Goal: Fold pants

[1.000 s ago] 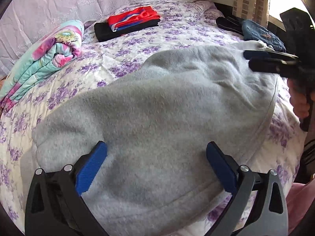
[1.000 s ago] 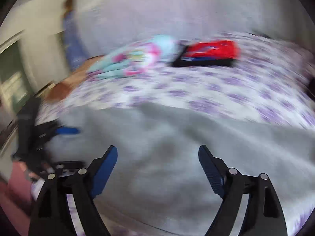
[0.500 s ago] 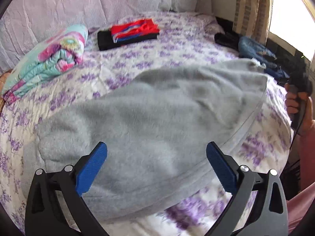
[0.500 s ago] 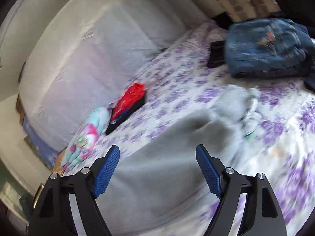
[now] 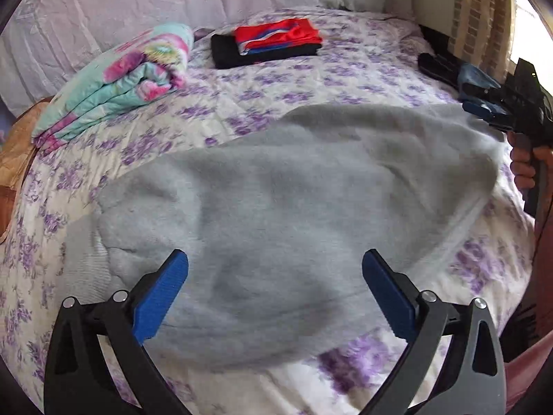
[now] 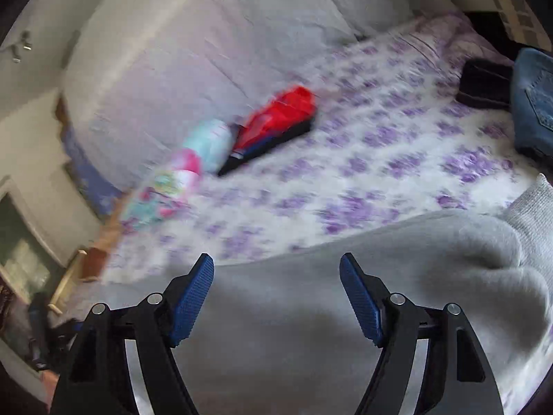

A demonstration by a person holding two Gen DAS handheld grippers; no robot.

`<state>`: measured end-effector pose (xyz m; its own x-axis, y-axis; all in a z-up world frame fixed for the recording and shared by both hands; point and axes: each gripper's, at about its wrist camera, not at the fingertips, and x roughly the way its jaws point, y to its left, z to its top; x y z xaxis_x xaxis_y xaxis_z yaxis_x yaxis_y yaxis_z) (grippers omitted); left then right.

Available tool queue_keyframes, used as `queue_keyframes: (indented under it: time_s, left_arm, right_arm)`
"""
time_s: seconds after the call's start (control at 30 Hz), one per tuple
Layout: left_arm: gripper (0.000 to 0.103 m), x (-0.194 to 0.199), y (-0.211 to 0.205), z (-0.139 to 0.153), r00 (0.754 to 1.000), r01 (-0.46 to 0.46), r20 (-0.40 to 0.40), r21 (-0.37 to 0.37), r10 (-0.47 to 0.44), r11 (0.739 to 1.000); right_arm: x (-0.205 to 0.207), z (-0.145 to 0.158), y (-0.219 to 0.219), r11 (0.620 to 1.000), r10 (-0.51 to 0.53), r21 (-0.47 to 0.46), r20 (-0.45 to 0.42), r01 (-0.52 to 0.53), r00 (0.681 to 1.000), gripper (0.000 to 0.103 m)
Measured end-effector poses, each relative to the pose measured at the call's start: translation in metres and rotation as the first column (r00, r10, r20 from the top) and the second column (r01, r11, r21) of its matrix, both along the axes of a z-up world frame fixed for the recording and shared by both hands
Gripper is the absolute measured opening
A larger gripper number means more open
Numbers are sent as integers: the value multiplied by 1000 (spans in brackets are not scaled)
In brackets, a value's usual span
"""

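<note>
Grey fleece pants (image 5: 276, 200) lie spread across the bed, folded lengthwise, running from near left to far right. My left gripper (image 5: 274, 294) is open and empty, held above the near part of the pants. My right gripper (image 6: 276, 297) is open and empty above the pants (image 6: 345, 304), near their ribbed waistband end (image 6: 532, 214). The right gripper also shows in the left wrist view (image 5: 511, 110), at the far right end of the pants, held in a hand.
The bed has a purple-flowered cover (image 5: 345, 79). A folded turquoise-and-pink blanket (image 5: 117, 79) lies at the back left. A folded red garment on black clothes (image 5: 273, 43) lies at the back. Jeans (image 6: 532, 103) and dark clothes (image 6: 484, 83) lie by the right edge.
Both grippers stay open. My left gripper has drawn back and up from the pants. My right gripper has swung around at the waistband end; its view is blurred.
</note>
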<state>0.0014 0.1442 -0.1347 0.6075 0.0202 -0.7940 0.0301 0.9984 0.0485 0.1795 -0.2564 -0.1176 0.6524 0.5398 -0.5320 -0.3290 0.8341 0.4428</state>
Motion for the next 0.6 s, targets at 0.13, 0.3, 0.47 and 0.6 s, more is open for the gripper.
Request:
queue_keyframes:
  time_s: [0.13, 0.3, 0.47, 0.6]
  left_arm:
    - [98, -12, 18, -16, 1000, -9, -14, -35, 8, 999]
    - [98, -32, 12, 10, 1000, -3, -12, -30, 2, 1000]
    - [98, -14, -21, 67, 974, 135, 194, -91, -115, 987]
    - [98, 60, -60, 43, 982, 149, 137, -121, -132, 981]
  right_arm:
    - [14, -23, -56, 968, -249, -61, -76, 245, 965, 15]
    - [-36, 18, -16, 974, -197, -98, 79, 204, 977, 64]
    - [-56, 33, 96, 973, 103, -222, 169, -64, 980, 64]
    - [-59, 5, 160, 921, 253, -324, 73, -217, 965, 72]
